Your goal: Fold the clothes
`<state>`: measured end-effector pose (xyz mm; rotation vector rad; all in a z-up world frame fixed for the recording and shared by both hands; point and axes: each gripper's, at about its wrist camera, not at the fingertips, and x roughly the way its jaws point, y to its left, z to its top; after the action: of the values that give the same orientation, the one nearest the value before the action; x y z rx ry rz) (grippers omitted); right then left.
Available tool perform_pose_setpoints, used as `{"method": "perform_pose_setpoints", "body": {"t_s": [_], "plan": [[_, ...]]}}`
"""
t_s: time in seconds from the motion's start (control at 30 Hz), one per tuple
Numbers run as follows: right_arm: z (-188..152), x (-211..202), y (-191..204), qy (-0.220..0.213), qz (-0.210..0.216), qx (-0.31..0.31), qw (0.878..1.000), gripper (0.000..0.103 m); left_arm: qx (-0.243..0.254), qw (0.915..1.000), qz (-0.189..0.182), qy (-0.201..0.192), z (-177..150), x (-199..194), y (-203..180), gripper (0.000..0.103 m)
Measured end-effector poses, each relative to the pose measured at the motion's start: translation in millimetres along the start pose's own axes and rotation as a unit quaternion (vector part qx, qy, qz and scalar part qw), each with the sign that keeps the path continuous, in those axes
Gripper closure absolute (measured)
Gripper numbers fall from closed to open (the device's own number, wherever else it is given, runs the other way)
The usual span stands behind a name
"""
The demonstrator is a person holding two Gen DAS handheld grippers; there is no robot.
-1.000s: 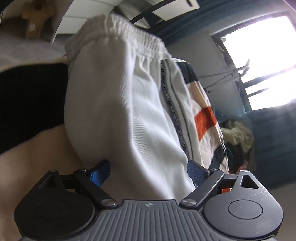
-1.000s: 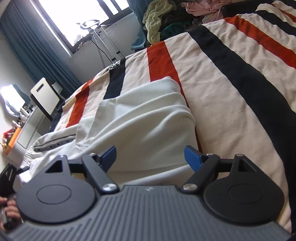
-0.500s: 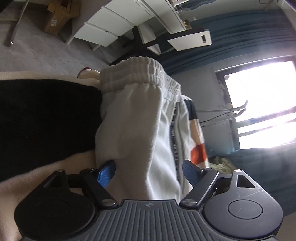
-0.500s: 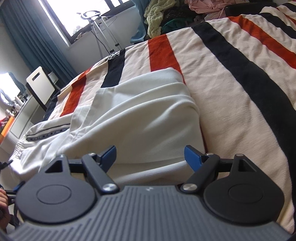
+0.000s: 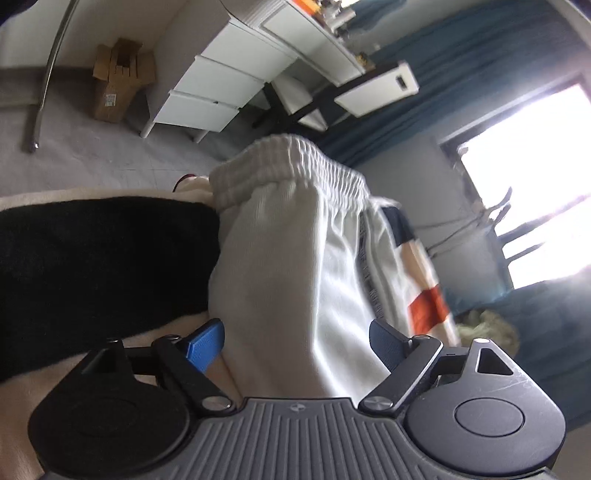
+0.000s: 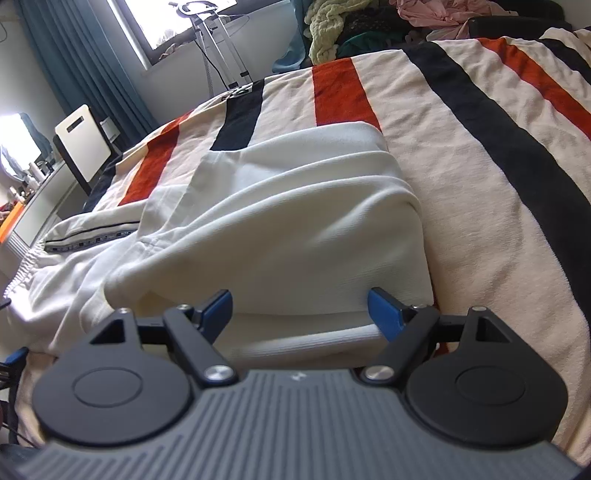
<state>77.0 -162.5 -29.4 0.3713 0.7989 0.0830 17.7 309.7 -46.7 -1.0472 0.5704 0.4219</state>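
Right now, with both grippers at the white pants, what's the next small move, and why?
Probably close both grippers: the left gripper and the right gripper each straddle a fold of the white pants with jaws open, so nothing is gripped yet.

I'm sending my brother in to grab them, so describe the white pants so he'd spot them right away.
Find the bed's striped blanket, cream with black and orange bands. The white pants lie rumpled on its near side. Their gathered elastic waistband and dark side stripe distinguish them from the coloured clothes pile behind.

A home bedroom: a bed under a cream blanket striped black and orange (image 6: 480, 122), a white drawer unit (image 5: 218, 88), teal curtains (image 6: 85, 62), heaped clothes (image 6: 369, 26) beside the window.
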Motion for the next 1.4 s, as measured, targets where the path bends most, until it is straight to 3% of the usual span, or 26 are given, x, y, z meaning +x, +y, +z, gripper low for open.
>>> {"method": "perform_pose_setpoints", "body": {"t_s": [0.13, 0.3, 0.4, 0.6, 0.77, 0.9, 1.1, 1.27, 1.4], "plan": [[0, 0, 1, -0.002, 0.001, -0.002, 1.000, 0.020, 0.012, 0.9987, 0.043, 0.023, 1, 11, -6, 0.023], [0, 0, 2, -0.006, 0.002, -0.006, 1.000, 0.020, -0.006, 0.9998, 0.021, 0.000, 0, 14, -9, 0.019], [1, 0, 2, -0.008, 0.003, -0.007, 1.000, 0.020, 0.036, 0.9982, 0.037, -0.031, -1, 22, -23, 0.022], [1, 1, 13, -0.020, -0.001, -0.048, 0.999, 0.021, 0.120, 0.9863, 0.067, -0.092, -3, 38, -50, 0.045], [-8, 25, 22, 0.013, -0.031, -0.101, 0.994, 0.020, 0.188, 0.9674, 0.093, -0.142, -4, 51, -73, 0.084], [-5, 23, 16, 0.008, -0.027, -0.083, 0.996, 0.019, 0.250, 0.9462, 0.066, -0.194, -11, 41, -104, 0.089], [6, 5, 1, -0.025, -0.007, -0.026, 0.999, 0.022, 0.314, 0.9113, -0.025, -0.265, -56, -7, -179, 0.089], [23, -16, -30, -0.076, -0.007, 0.055, 0.996, 0.022, 0.317, 0.8971, -0.105, -0.289, -119, -41, -248, 0.089], [34, -34, -63, -0.120, -0.022, 0.122, 0.985, 0.022, 0.327, 0.8840, -0.165, -0.291, -190, -64, -302, 0.090]]}}
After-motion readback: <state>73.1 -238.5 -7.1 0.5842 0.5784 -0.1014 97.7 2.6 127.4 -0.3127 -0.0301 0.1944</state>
